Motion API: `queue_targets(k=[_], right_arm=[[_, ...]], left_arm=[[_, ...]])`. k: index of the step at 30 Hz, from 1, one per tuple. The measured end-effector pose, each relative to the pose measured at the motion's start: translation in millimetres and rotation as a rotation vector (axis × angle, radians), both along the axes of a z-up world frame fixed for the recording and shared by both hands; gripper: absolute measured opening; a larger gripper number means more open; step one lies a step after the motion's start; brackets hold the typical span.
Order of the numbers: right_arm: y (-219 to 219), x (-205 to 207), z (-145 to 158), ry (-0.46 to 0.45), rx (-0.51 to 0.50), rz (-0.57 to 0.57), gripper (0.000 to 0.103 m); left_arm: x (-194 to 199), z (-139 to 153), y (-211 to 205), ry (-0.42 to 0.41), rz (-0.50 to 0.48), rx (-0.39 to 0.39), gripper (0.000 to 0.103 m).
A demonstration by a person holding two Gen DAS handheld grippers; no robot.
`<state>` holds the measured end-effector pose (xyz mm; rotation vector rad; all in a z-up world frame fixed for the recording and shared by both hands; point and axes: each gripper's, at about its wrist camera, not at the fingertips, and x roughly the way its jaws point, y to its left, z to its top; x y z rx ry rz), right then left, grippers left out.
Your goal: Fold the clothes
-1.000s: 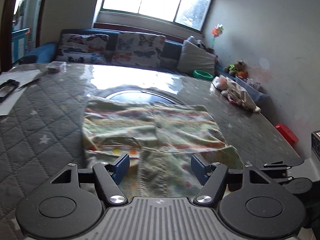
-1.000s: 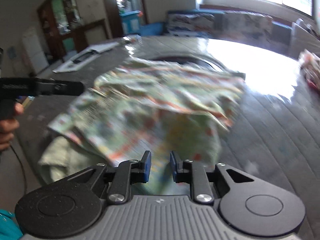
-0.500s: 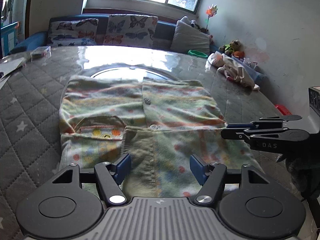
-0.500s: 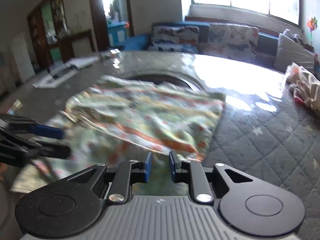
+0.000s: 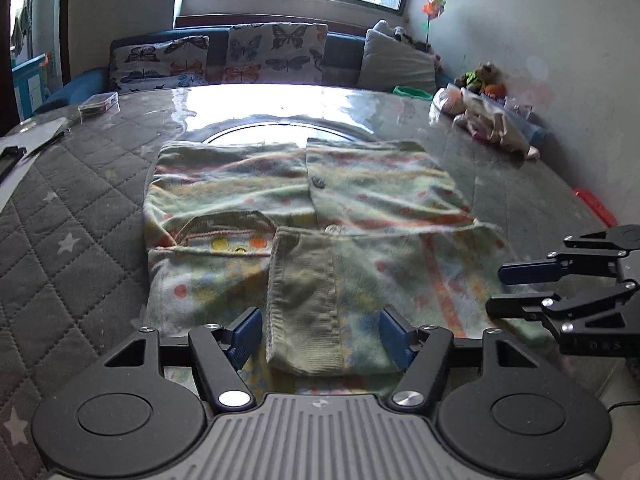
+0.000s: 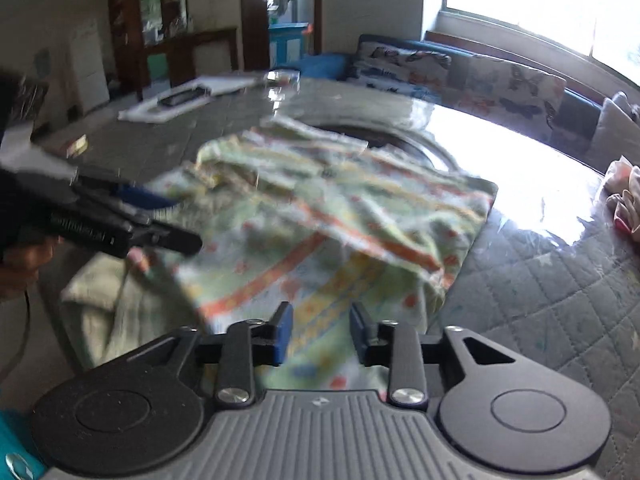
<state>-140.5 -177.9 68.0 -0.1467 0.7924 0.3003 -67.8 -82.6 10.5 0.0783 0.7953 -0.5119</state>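
A pale green patterned child's cardigan [image 5: 304,216] lies on the grey quilted table [image 5: 80,216], its sides folded inward and a ribbed cuff [image 5: 304,300] lying near the front edge. My left gripper [image 5: 320,338] is open and empty, its fingers either side of the cuff, just above the cloth. My right gripper [image 6: 320,334] is open and empty over the garment's [image 6: 320,216] near right corner. It also shows side-on in the left wrist view [image 5: 520,288], and the left gripper shows at the left of the right wrist view [image 6: 160,220].
A heap of other clothes [image 5: 488,124] lies at the table's far right. Papers and a dark flat object [image 6: 180,98] lie at the far left, with a small clear box [image 5: 98,104]. A sofa with butterfly cushions [image 5: 256,56] stands behind the table.
My right gripper has opened and let go of the garment's right side, which now lies folded on the table. My left gripper stays open and has moved closer to the cuff.
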Motion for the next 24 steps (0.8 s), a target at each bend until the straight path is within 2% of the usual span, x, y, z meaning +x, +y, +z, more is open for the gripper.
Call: queue_targets(k=[6, 11, 13, 19, 24], right_arm=[[5, -13, 3, -0.03, -0.002, 0.0, 0.038], [6, -17, -6, -0.023, -0.006, -0.013, 0.042], [6, -19, -1, -0.034, -0.007, -0.017, 0.05], [9, -25, 5, -0.058, -0.027, -0.007, 0.062], [7, -34, 6, -0.064, -0.049, -0.002, 0.07]], left_arm=[[-11, 9, -1, -0.056, 0.012, 0.042, 0.068], [-14, 9, -1, -0.041, 0.024, 0.064, 0.069], [-17, 12, -1, -0.041, 0.025, 0.068, 0.069], [-28, 23, 4, -0.029, 0.037, 0.056, 0.072], [-44, 24, 7, 0.006, 0.035, 0.083, 0.075]])
